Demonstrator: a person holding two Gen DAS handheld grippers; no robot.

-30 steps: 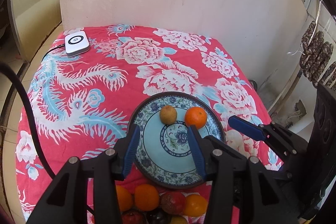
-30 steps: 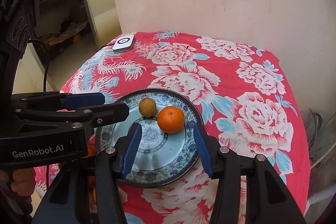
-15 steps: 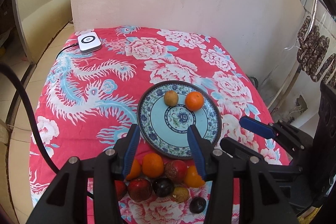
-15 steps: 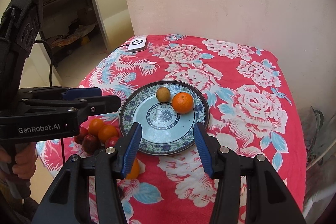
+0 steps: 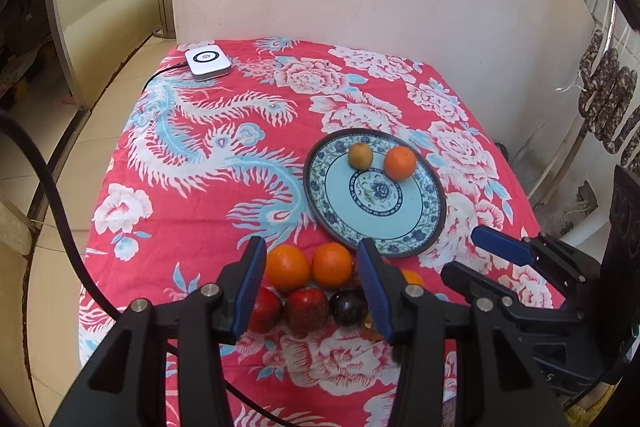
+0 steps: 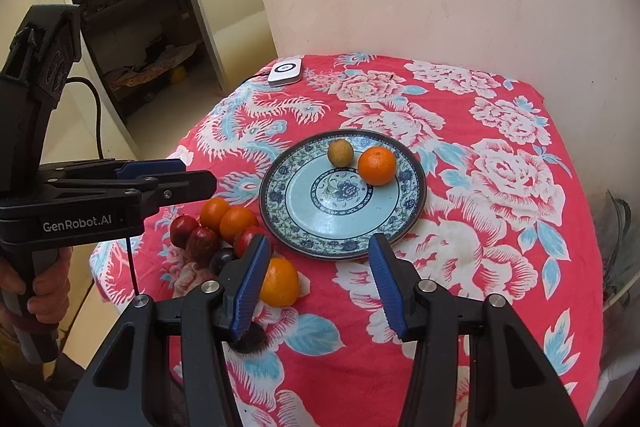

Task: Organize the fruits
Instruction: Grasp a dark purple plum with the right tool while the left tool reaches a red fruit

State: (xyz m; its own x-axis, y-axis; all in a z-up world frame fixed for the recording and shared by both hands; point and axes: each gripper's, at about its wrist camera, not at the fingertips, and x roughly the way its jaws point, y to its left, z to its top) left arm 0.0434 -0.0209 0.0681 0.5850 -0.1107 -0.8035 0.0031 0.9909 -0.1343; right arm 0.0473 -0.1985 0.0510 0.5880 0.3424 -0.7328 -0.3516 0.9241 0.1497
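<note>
A blue patterned plate point(image 5: 404, 223) point(image 6: 316, 227) sits on the red floral tablecloth and holds an orange point(image 5: 399, 163) point(image 6: 376, 166) and a small yellow-green fruit point(image 5: 360, 155) point(image 6: 340, 153). Several loose fruits lie near the plate's front-left rim: oranges point(image 5: 287, 267) point(image 6: 237, 224), red apples point(image 5: 306, 309) point(image 6: 201, 245) and a dark plum point(image 5: 348, 307) point(image 6: 222, 259). One orange point(image 6: 280, 282) lies apart by my right gripper's left finger. My left gripper point(image 5: 312, 291) is open above the pile. My right gripper point(image 6: 316, 287) is open in front of the plate.
A white device point(image 5: 207, 62) point(image 6: 285, 71) with a cable lies at the table's far left corner. A plaster wall stands behind the table. Floor drops off at the left edge; dark sausages point(image 5: 608, 99) hang at the right.
Both grippers have pulled back and up from the plate. The pile of loose fruit has come into view in front of the plate. Both stay open.
</note>
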